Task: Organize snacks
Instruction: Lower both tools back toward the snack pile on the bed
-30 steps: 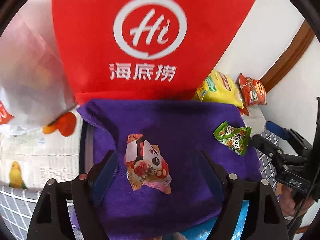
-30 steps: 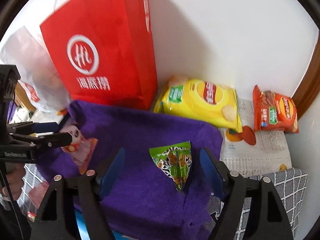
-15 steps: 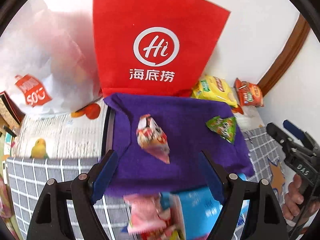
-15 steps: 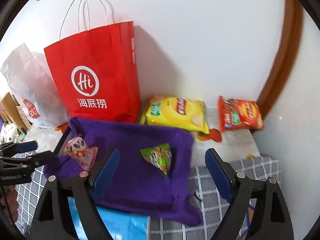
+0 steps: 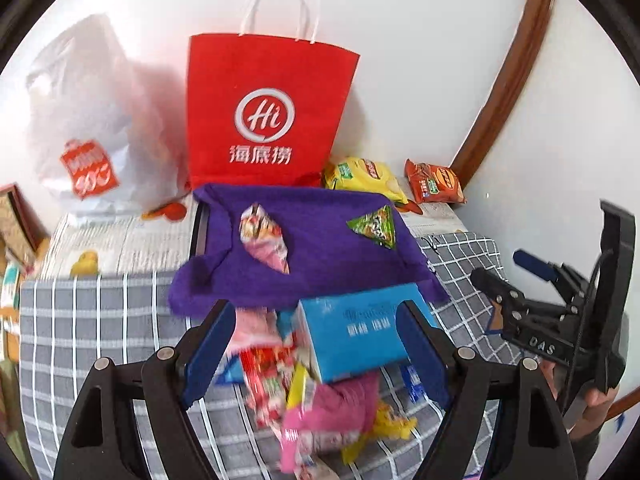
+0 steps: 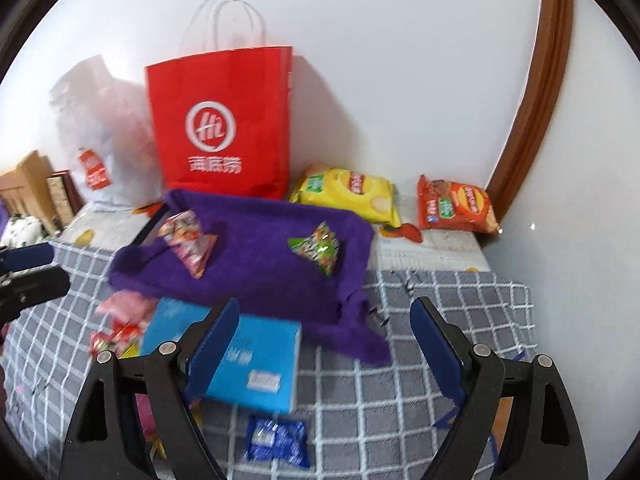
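A purple cloth-lined tray (image 5: 320,252) (image 6: 256,264) holds a pink panda snack packet (image 5: 266,238) (image 6: 188,242) and a green snack packet (image 5: 376,226) (image 6: 318,246). My left gripper (image 5: 316,344) is open and empty, above a blue box (image 5: 352,332) and a pile of loose snack packets (image 5: 320,412). My right gripper (image 6: 324,344) is open and empty over the checked cloth, beside the blue box (image 6: 244,360). A small blue packet (image 6: 276,442) lies near it. The right gripper also shows in the left wrist view (image 5: 516,292).
A red paper bag (image 5: 268,116) (image 6: 224,124) stands against the wall behind the tray. A yellow chips bag (image 5: 364,174) (image 6: 348,194) and an orange chips bag (image 5: 434,186) (image 6: 456,208) lie at the back right. A white plastic bag (image 5: 92,136) sits at the left.
Both grippers have pulled back and up from the tray, open and empty. The blue box and the pile of loose snacks have come into view in front of the tray.
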